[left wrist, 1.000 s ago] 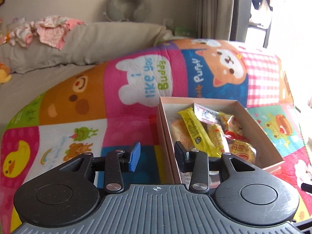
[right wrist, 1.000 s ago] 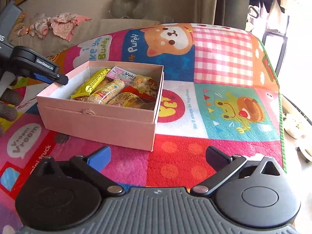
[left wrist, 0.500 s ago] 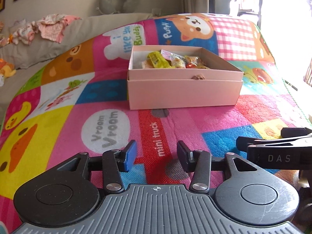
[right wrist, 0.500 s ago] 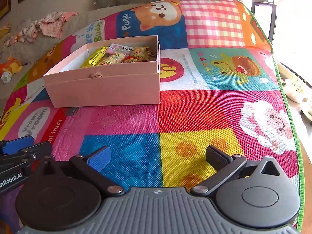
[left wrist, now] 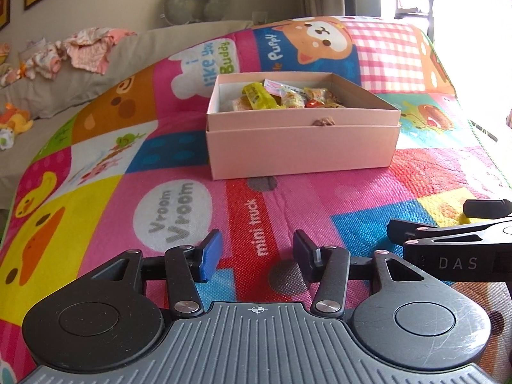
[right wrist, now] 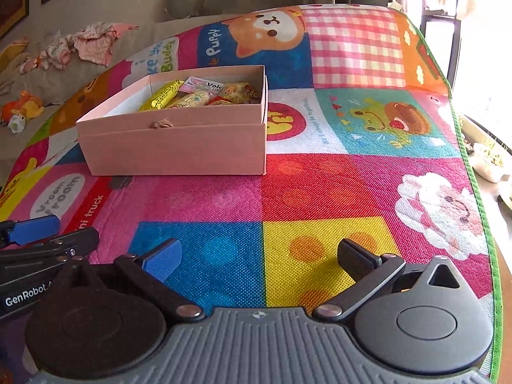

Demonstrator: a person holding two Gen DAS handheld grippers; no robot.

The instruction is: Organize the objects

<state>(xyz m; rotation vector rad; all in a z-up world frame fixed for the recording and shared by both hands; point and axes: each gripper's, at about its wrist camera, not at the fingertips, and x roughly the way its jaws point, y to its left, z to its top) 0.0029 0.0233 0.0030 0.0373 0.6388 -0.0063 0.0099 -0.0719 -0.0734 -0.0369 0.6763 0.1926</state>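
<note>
Both grippers are hanging low over the colourful play mat [left wrist: 288, 198], side by side and pointing downward toward it. The left gripper [left wrist: 256, 254] is standing with its jaws apart; they have just been opening, and nothing is lying between them, only the mat below. The right gripper [right wrist: 259, 260] is also standing wide open and is holding nothing. In the left wrist view the right gripper is showing at the right edge, and in the right wrist view the left one is showing at the left edge, so the two are close together. One pink box [left wrist: 300, 147] is sitting on the mat, well in front of both grippers and apart from them. It has no lid on, and several snack packets [right wrist: 198, 96] are lying inside it; I cannot count them exactly. One grey neck pillow [left wrist: 198, 0] is resting behind the mat.
</note>
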